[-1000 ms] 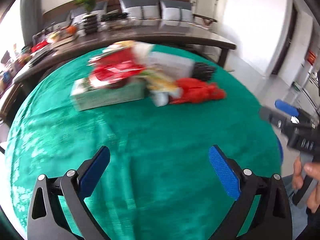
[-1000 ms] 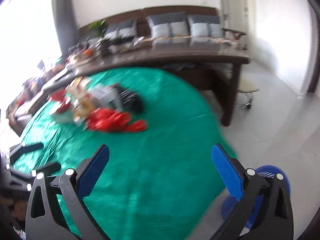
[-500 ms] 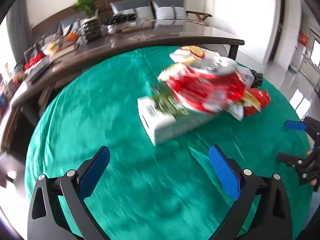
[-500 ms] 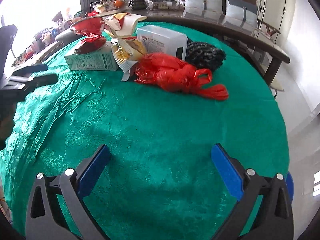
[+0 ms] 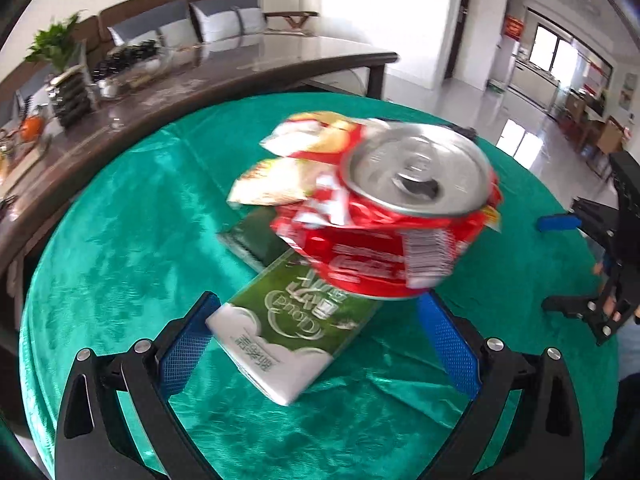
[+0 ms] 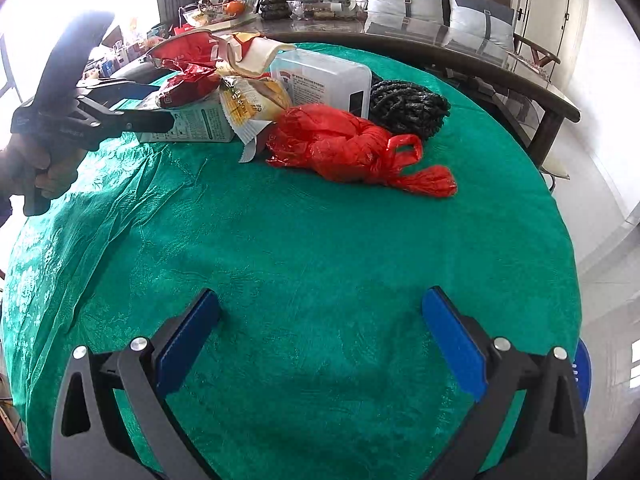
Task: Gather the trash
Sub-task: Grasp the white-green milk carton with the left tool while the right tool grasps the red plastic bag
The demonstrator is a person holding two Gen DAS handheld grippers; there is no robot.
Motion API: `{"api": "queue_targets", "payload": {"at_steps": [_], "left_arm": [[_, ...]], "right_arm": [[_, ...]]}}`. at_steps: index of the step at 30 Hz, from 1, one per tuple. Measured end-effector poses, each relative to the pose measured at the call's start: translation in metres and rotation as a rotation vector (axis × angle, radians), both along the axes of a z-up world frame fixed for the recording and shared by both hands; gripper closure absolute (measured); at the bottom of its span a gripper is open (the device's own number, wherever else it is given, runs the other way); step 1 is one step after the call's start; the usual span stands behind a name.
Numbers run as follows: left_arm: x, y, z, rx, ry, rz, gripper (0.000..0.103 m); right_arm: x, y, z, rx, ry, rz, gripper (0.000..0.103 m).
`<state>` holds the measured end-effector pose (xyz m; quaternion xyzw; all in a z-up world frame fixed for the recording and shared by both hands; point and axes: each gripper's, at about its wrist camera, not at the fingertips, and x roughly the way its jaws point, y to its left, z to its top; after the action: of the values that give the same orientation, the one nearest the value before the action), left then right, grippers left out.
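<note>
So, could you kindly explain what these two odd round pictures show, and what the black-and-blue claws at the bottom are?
Each picture comes from a fisheye camera fixed on a hand-held gripper, looking forward between its two blue-padded fingers. There is no robot; a person holds one gripper in each hand.

The left gripper is open and close over a green and white carton, with a crushed red can lying on top of it. Nothing is gripped yet.

The right gripper is open and empty, above the round table's green cloth. Farther on lies the trash pile: a red plastic bag, a black scrunched mesh, a white box and snack wrappers.
</note>
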<state>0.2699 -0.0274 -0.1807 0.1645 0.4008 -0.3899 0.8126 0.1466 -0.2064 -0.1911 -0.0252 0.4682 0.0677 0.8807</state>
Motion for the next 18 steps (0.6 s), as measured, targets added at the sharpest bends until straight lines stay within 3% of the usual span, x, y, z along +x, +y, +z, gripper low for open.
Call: {"api": "queue_targets", "payload": {"at_steps": [2,3,4,10,13,14,16,18], "left_arm": [[-0.008,-0.001,0.001,0.014,-0.007,-0.020,0.023],[-0.011,0.002,0.002,0.011,-0.003,-0.018,0.038],[-0.014,0.006,0.003,-0.002,0.015,-0.015,0.046],[-0.067,0.018,0.012,-0.044,0.066,-0.035,0.054],[-0.098,0.010,0.011,-0.007,0.056,-0.058,0.051],[-0.106,0.007,0.011,-0.010,0.056,-0.050,0.045],[-0.113,0.004,0.013,-0.035,0.054,-0.034,0.018],[-0.116,0.000,0.013,-0.054,0.029,-0.021,0.012]], "right_arm": [[0.000,0.000,0.000,0.000,0.000,0.000,0.004],[0.000,0.000,0.000,0.001,0.000,0.000,0.004],[0.000,0.000,0.000,0.002,0.000,0.000,0.004],[0.000,0.002,0.001,0.004,0.000,0.000,0.004],[-0.001,0.002,0.001,0.003,-0.001,-0.002,0.004],[-0.001,0.003,0.001,0.003,-0.002,-0.003,0.004],[-0.001,0.003,0.001,0.004,-0.003,-0.004,0.004],[-0.002,0.003,0.001,0.007,-0.005,-0.007,0.004]]}}
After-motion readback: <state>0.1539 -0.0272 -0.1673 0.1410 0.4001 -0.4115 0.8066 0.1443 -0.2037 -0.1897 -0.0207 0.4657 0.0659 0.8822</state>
